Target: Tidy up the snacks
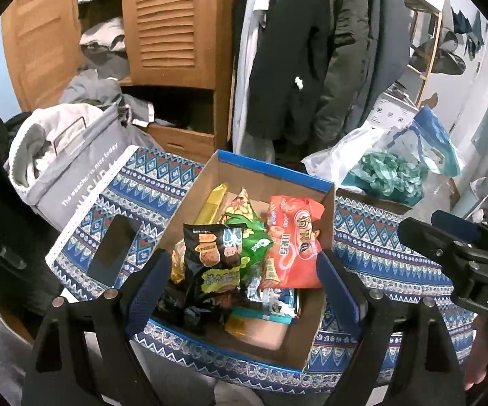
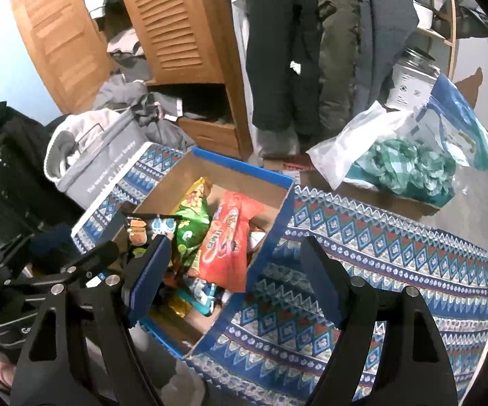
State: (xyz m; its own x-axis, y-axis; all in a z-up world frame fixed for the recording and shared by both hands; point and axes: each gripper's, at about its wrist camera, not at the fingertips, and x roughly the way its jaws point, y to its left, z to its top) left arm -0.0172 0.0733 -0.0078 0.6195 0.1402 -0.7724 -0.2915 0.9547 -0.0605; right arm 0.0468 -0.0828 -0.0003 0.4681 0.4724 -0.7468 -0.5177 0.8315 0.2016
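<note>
Both spread wide, holding nothing: left hand-held gripper (image 1: 240,291) hovers over the cardboard box (image 1: 326,216) of snack bags (image 1: 291,243), right hand-held gripper (image 2: 233,270) straddles its right wall.

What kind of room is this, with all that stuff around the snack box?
Most likely a bedroom or closet corner at home: coats hang in a row, a wooden wardrobe spills folded clothes, and a laundry bag sits beside the patterned cloth.

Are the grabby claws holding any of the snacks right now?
No. The left hand-held gripper and the right hand-held gripper both stand open above the snack box, with nothing pinched between their fingers.
</note>
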